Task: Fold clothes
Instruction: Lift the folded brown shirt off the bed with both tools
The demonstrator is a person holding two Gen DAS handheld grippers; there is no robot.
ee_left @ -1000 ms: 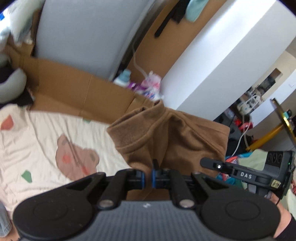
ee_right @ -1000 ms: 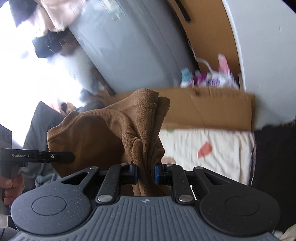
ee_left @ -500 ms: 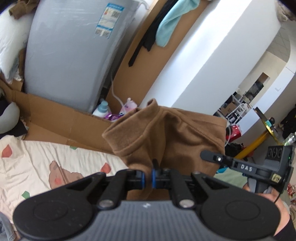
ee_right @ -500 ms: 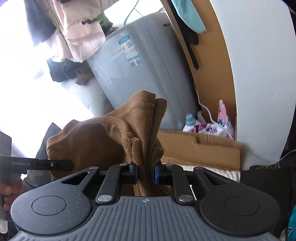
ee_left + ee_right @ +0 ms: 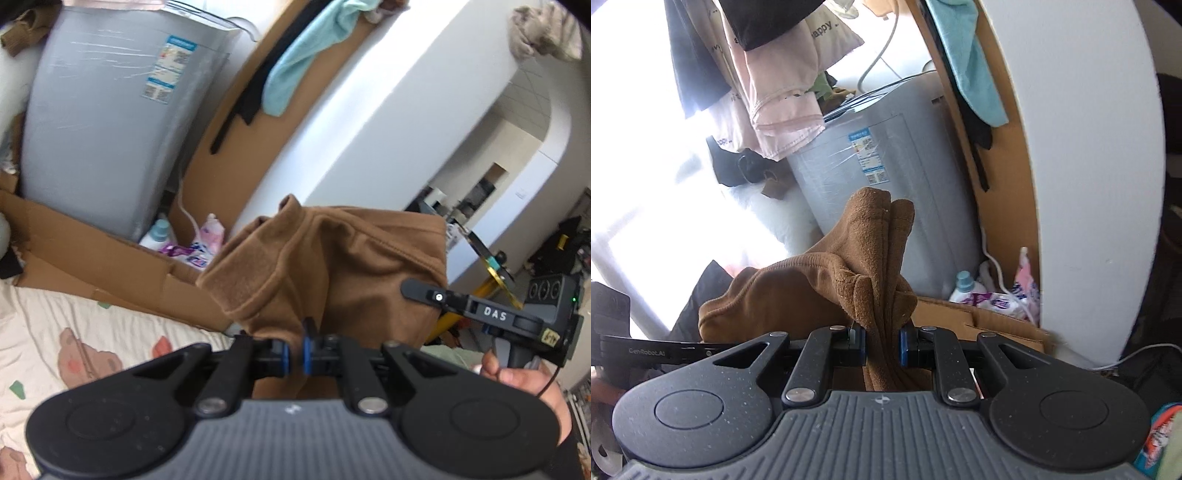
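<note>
A brown fleece garment [image 5: 332,266] hangs in the air between both grippers, bunched and stretched between them. My left gripper [image 5: 294,356] is shut on a thin fold of one edge. My right gripper [image 5: 882,345] is shut on a thick bunch of the same brown garment [image 5: 871,258], whose cloth stands up above the jaws. In the left wrist view the right gripper's body [image 5: 517,317] shows at the right, held by a hand [image 5: 517,376]. In the right wrist view the left gripper's side [image 5: 646,350] shows at the far left.
A cream printed sheet [image 5: 74,343] lies below at the left, edged by flattened cardboard [image 5: 92,254]. A grey washing machine [image 5: 99,122] stands behind it, with bottles and a pink pack [image 5: 192,240] beside it. Clothes [image 5: 775,85] hang overhead. A white wall [image 5: 1071,184] is at the right.
Both grippers have risen, lifting the brown garment off the sheet. The washing machine and hanging clothes have come into view, and the sheet has dropped lower in the picture.
</note>
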